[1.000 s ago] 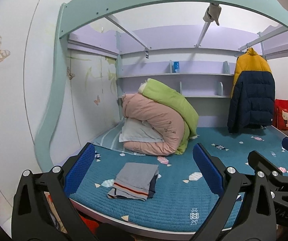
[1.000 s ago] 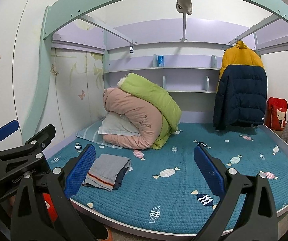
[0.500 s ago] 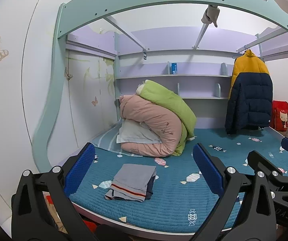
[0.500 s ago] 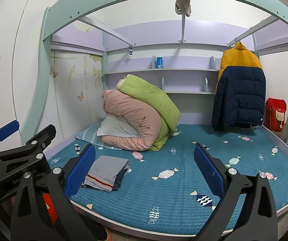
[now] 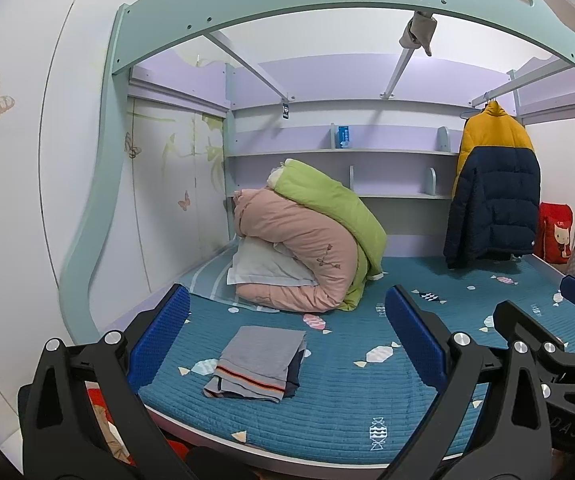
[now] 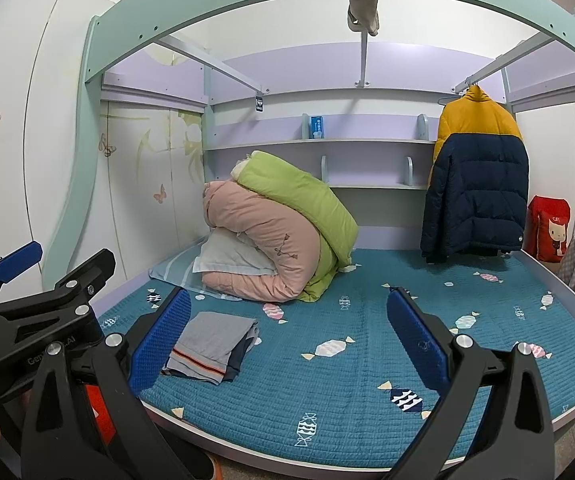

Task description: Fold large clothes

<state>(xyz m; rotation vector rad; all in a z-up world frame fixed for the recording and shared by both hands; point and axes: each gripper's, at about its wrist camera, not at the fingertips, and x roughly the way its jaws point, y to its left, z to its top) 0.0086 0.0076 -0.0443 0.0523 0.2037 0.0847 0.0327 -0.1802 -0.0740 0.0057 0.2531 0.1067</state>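
Note:
A folded grey garment (image 5: 261, 364) with a dark and orange stripe lies near the front left edge of the blue bed (image 5: 367, 408); it also shows in the right wrist view (image 6: 211, 346). A yellow and navy puffer jacket (image 5: 493, 184) hangs on a rail at the back right, also seen in the right wrist view (image 6: 475, 176). My left gripper (image 5: 287, 340) is open and empty, held off the bed's front edge. My right gripper (image 6: 287, 336) is open and empty beside it. The left gripper's body (image 6: 27, 320) shows at the left of the right wrist view.
Rolled pink and green quilts (image 5: 307, 248) and a pillow (image 5: 263, 268) lie at the back left of the bed. A loft frame (image 5: 327, 4) arches overhead. Shelves (image 5: 347, 152) line the back wall. A red bag (image 5: 555, 232) stands at the right.
Both grippers have drifted slightly; the view has shifted a little and the bed sits a bit lower and closer. The jaws have stayed open and empty.

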